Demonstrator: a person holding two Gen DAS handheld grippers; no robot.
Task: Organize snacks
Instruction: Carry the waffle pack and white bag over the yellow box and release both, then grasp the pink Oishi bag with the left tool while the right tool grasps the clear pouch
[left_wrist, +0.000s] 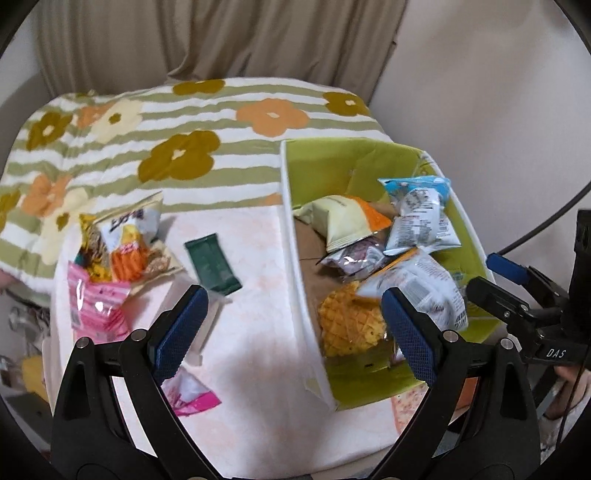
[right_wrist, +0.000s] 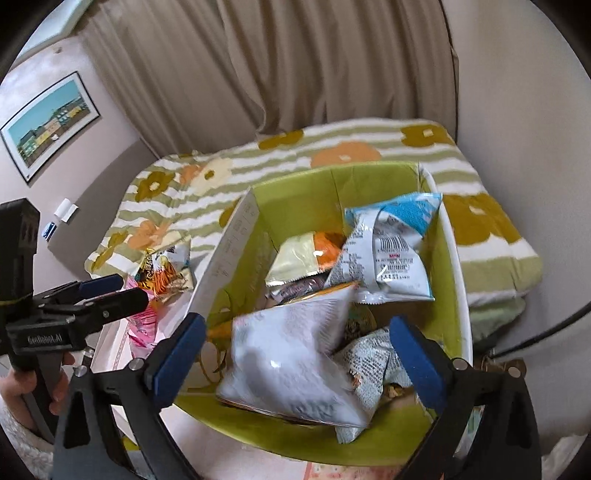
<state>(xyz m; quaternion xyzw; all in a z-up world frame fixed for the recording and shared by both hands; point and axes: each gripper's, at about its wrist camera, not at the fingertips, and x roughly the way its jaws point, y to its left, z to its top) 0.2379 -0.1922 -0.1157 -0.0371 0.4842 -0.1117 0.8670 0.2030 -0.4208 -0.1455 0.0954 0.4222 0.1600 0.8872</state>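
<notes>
A green-lined cardboard box (left_wrist: 317, 162) (right_wrist: 295, 184) holds several snack bags. A white bag (right_wrist: 295, 354), blurred, lies between my right gripper's open jaws over the box; neither pad touches it. It also shows in the left wrist view (left_wrist: 417, 284). My right gripper (right_wrist: 299, 350) is open above the box's near end. My left gripper (left_wrist: 291, 325) is open and empty above the table near the box's left wall. A dark green bar (left_wrist: 212, 264), a pink packet (left_wrist: 99, 306) and a mixed-colour snack bag (left_wrist: 125, 240) lie on the table to the left.
A floral striped blanket (left_wrist: 147, 122) covers the bed behind the table. Another pink wrapper (left_wrist: 192, 398) lies near my left finger. Beige curtains (right_wrist: 295, 66) hang behind. A framed picture (right_wrist: 48, 122) is on the left wall.
</notes>
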